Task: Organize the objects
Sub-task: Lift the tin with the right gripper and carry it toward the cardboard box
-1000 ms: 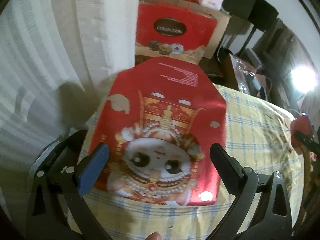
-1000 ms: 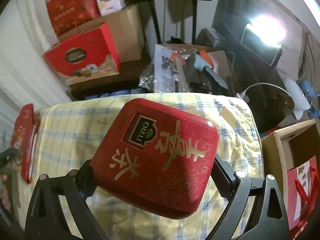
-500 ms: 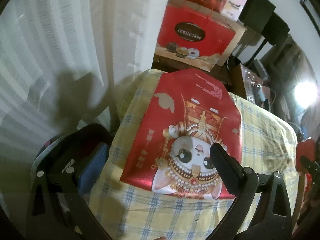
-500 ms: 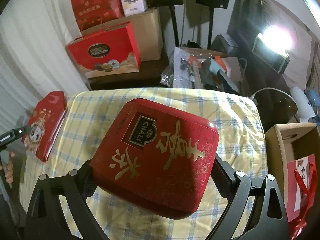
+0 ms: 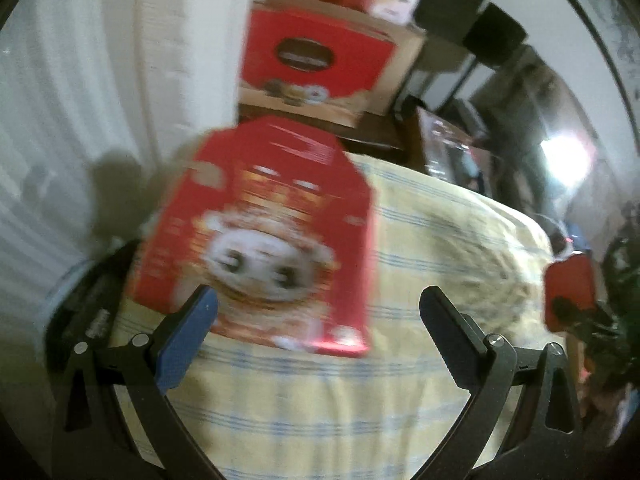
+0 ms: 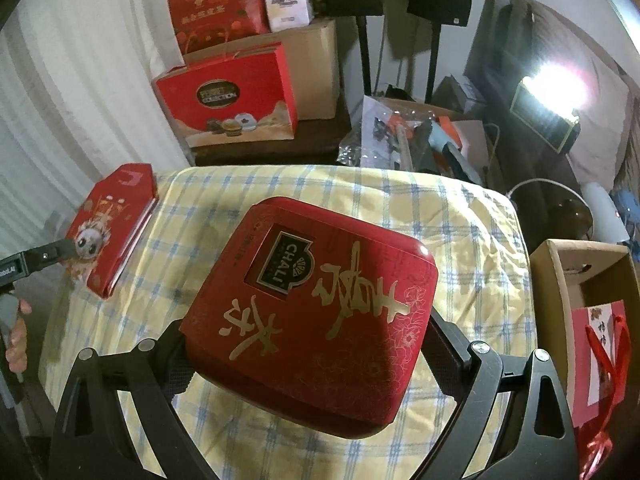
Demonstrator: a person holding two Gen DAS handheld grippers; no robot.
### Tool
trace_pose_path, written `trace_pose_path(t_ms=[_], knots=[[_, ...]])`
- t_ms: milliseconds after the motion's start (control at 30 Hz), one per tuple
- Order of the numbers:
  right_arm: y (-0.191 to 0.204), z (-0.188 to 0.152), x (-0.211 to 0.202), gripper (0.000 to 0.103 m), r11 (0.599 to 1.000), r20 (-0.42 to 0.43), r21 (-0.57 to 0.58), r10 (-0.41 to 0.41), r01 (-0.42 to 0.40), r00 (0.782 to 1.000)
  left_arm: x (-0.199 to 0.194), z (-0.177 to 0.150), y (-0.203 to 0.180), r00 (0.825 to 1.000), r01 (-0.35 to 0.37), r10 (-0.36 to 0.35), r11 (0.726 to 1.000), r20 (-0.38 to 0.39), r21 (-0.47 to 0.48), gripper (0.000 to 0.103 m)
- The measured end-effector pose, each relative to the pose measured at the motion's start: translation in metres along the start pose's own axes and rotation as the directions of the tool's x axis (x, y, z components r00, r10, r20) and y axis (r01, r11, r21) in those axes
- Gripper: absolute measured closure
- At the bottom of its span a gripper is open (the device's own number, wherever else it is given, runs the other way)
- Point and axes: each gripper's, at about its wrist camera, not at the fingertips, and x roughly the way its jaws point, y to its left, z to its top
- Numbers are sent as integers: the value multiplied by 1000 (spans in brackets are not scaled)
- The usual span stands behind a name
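Bench (image 6: 460, 232): yellow checked cloth, boxes behind.
Left tool (image 5: 316, 312): spread wide, holding nothing.
Cartoon box (image 6: 110, 236): flat, far-left corner.
Right tool (image 6: 308, 356): clamped on red tin (image 6: 312, 312).

My left view is smeared with motion blur; my right is sharp. A lamp (image 6: 548, 108) glares white at right, edges bend and darken.

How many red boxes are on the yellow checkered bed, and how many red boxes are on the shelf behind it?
Red boxes over the yellow checkered bed: 2, the flat cartoon-face box and the CHALI tin.
Red boxes on the shelf: 2, the COLLECTION gift box and the gold-lettered box.
Total: 4
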Motion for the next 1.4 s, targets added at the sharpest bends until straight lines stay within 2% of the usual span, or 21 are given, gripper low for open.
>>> trace_pose_path(t_ms=[300, 733, 867, 1100, 1400], knots=[[8, -12, -9, 8, 1000, 2, -26, 3, -3, 1000, 9, -9, -66, 990, 137, -135, 990, -49, 44, 2], [13, -24, -7, 8, 998, -22, -66, 10, -12, 1000, 23, -24, -145, 947, 303, -292, 950, -132, 74, 13], [7, -27, -6, 8, 998, -29, -59, 2, -4, 1000, 26, -26, -155, 945, 310, -299, 948, -134, 71, 15], [-2, -33, -8, 8, 999, -39, -48, 5, -7, 999, 29, -28, -166, 923, 364, -353, 930, -153, 50, 16], [-23, -38, -22, 9, 1000, -36, -29, -11, 10, 999, 33, -40, -216, 899, 414, -391, 905, -198, 95, 27]])
